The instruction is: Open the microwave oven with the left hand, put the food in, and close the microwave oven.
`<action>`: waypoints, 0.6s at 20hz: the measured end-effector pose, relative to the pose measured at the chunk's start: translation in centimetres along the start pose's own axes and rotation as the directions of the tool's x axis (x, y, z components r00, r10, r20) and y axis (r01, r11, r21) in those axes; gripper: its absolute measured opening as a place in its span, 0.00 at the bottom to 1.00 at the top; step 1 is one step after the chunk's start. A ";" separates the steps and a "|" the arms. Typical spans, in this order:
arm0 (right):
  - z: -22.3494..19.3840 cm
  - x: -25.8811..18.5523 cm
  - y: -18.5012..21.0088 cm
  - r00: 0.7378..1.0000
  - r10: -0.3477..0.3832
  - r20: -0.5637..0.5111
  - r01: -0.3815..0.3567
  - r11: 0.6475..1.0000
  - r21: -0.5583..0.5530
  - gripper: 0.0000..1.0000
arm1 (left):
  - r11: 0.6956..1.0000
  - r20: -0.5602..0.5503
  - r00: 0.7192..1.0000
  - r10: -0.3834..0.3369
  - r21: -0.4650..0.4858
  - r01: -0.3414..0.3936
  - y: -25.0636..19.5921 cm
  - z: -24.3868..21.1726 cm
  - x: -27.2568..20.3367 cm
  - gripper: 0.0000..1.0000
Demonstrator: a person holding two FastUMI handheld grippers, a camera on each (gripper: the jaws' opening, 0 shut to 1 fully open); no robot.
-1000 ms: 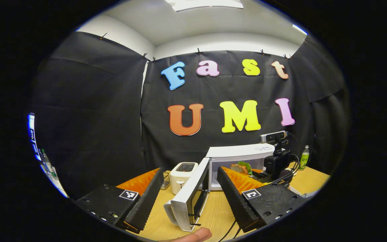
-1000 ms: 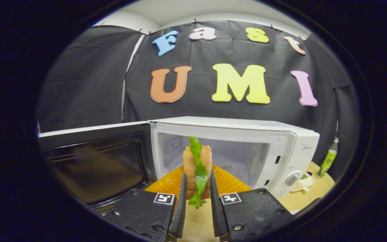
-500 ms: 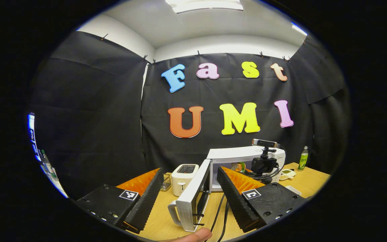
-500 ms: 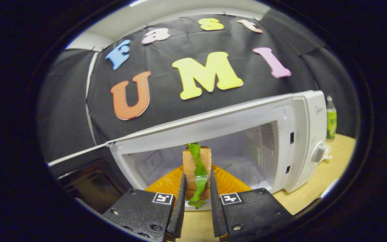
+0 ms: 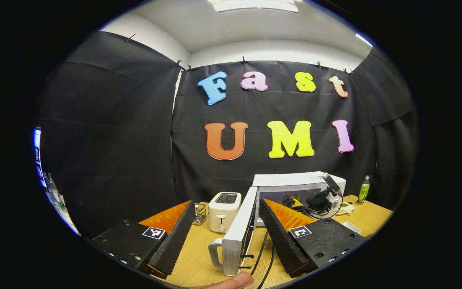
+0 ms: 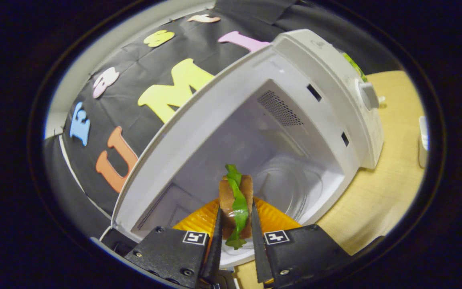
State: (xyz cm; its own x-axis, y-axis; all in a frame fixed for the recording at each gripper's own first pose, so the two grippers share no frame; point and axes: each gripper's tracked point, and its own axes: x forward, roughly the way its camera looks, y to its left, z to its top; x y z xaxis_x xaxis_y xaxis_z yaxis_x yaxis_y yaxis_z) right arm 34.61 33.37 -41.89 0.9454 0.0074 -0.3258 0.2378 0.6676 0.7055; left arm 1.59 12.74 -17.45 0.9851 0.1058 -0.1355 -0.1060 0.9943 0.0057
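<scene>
The white microwave oven [image 5: 295, 182] stands on the wooden table with its door [image 5: 237, 237] swung wide open toward me. My left gripper [image 5: 225, 230] is open, its fingers on either side of the door edge but apart from it. In the right gripper view the microwave oven [image 6: 295, 100] looms close and tilted, its cavity and glass turntable [image 6: 295, 188] exposed. My right gripper [image 6: 235, 237] is shut on the food [image 6: 236, 200], a bread sandwich with a green lettuce leaf, held at the cavity mouth. In the left gripper view the right gripper [image 5: 321, 198] is at the oven's opening.
A white toaster [image 5: 223, 205] and a small wire basket [image 5: 200, 214] stand left of the oven. A green bottle [image 5: 362, 189] and small white dishes [image 5: 345, 208] sit to its right. Black cables [image 5: 265, 255] trail over the table. A fingertip [image 5: 231, 281] shows at the bottom.
The right gripper has carried the food forward to the oven's mouth and rolled, so the oven now looks tilted. The left gripper has drifted back slightly and stays open.
</scene>
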 end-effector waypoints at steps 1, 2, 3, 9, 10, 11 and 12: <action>-0.1 0.2 -0.4 1.000 -0.007 -0.002 0.007 0.999 0.031 0.39 | 1.000 -0.006 1.000 0.006 0.002 -0.006 0.3 -0.2 0.0 0.96; -0.4 0.3 -0.7 1.000 -0.010 -0.003 0.010 0.999 0.048 0.39 | 1.000 -0.010 1.000 0.012 0.005 -0.012 0.6 -0.5 0.1 0.96; -0.7 0.3 -1.0 1.000 -0.017 -0.004 0.017 0.998 0.058 0.39 | 1.000 -0.012 1.000 0.018 0.005 -0.018 0.9 -0.5 0.0 0.96; -2.7 0.7 -3.0 0.995 -0.090 -0.038 0.093 0.994 0.061 0.36 | 0.999 -0.024 1.000 0.016 -0.047 -0.017 1.8 -0.5 -0.4 0.96; -2.7 0.8 -3.4 0.995 -0.092 -0.035 0.094 0.994 0.058 0.41 | 0.998 -0.023 1.000 0.017 -0.057 -0.018 1.9 -0.4 -0.4 0.96; -2.6 1.0 -3.3 0.996 -0.081 -0.028 0.083 0.995 0.053 0.42 | 0.998 -0.020 1.000 0.014 -0.065 -0.015 1.7 -0.3 -0.4 0.95; -2.5 1.1 -3.1 0.997 -0.071 -0.023 0.072 0.997 0.036 0.50 | 0.998 -0.020 1.000 0.011 -0.069 -0.012 1.6 -0.1 -0.4 0.95</action>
State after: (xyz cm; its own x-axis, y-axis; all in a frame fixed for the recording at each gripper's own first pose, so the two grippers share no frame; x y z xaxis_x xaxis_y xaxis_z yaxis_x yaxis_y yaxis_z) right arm 34.36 33.18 -46.05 0.9208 -0.0224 -0.3894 0.3127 0.6394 0.7025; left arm 1.00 14.32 -17.45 0.9811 0.1161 -0.1549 -0.1268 0.9900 -0.0611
